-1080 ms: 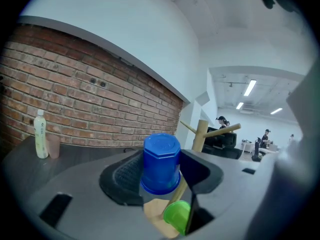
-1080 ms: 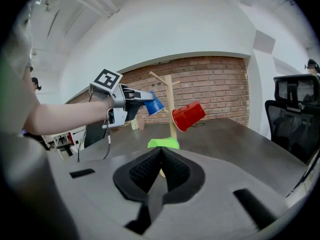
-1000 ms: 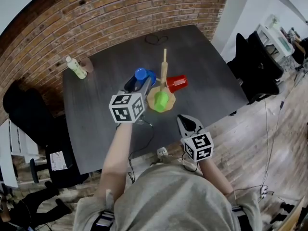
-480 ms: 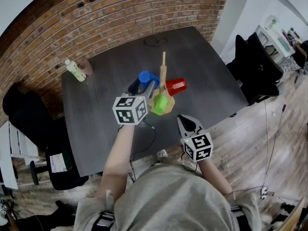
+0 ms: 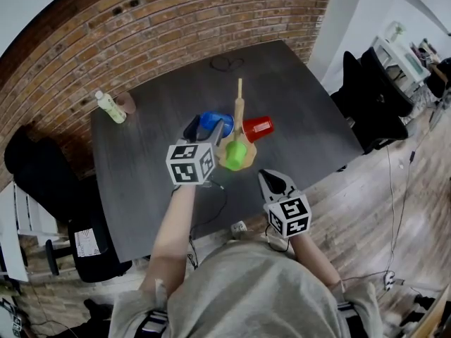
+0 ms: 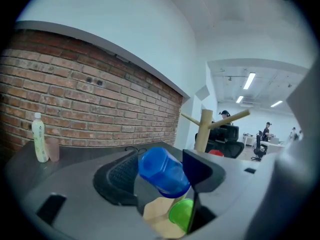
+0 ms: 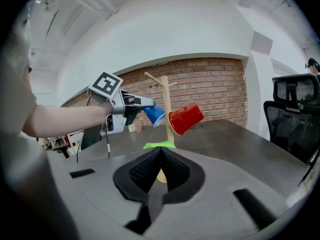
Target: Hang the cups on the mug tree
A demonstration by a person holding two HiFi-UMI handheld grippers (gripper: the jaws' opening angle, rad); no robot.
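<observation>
- Blue cup [image 6: 162,171]: tilted, mouth downward, beside the mug tree [image 5: 239,97] post, on its left in the head view; red cup [image 5: 258,127] hangs on the right, green cup [image 5: 236,153] sits low over the base
- Left gripper [image 5: 204,127]: jaws have just been opening, now spread wide with the blue cup between them; pads appear off its wall. Whether a peg carries the cup: not visible
- Right gripper [image 7: 160,159]: jaws pressed together, empty, held back near the table [image 5: 155,104] edge
- Judgement: cups look like thin, smooth plastic, so light and easily squashed or swung off a peg
- Best hold: gentle pinch across the side wall near the rim
</observation>
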